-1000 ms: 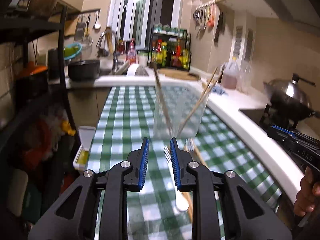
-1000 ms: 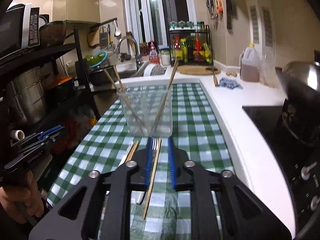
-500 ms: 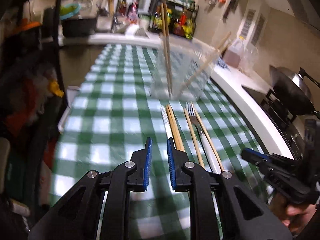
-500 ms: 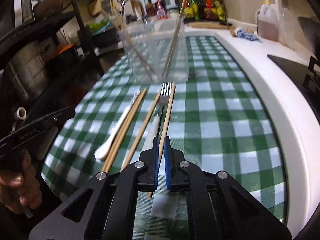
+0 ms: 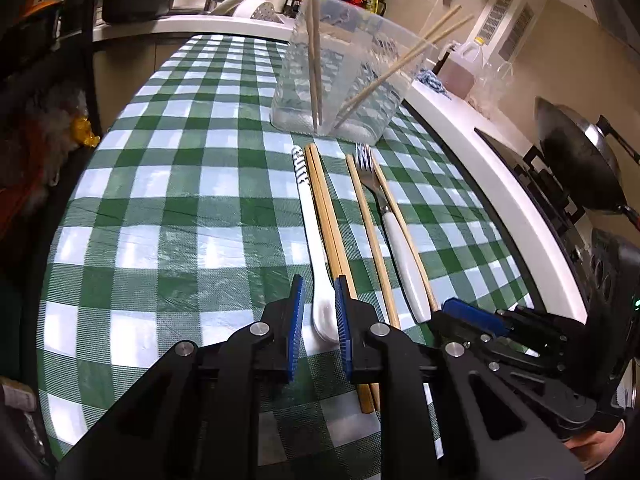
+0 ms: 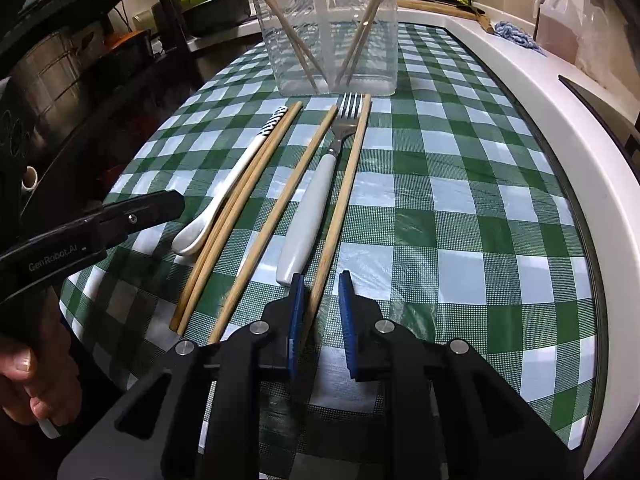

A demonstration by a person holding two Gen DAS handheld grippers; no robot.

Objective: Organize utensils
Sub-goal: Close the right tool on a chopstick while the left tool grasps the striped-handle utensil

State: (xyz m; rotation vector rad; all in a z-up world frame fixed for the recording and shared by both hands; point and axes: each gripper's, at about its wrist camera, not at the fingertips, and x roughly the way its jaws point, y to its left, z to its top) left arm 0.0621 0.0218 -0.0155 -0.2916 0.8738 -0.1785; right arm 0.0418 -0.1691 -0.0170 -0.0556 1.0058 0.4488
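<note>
A clear plastic container (image 5: 344,80) (image 6: 328,40) with chopsticks leaning inside stands on the green checked tablecloth (image 5: 180,220). In front of it lie a white spoon (image 5: 316,232) (image 6: 224,192), a pair of chopsticks (image 5: 328,216), a single chopstick (image 6: 288,200), a white-handled fork (image 5: 400,248) (image 6: 312,200) and a last chopstick (image 6: 344,200). My left gripper (image 5: 319,292) hangs low over the spoon's bowl, jaws narrow, with a gap beside the bowl. My right gripper (image 6: 320,292) straddles the near end of the last chopstick; its jaws are opening and do not press on it.
The white counter edge (image 6: 580,152) runs along the right, with a stove and wok (image 5: 576,160) beyond it. An oil jug (image 6: 556,28) and a blue cloth (image 6: 516,34) sit at the back right. A dark shelf rack (image 6: 60,80) stands to the left of the table.
Both grippers have dropped toward the table and tilted down onto the row of utensils. The left jaws narrowed a little; the right jaws closed tight, then spread apart again.
</note>
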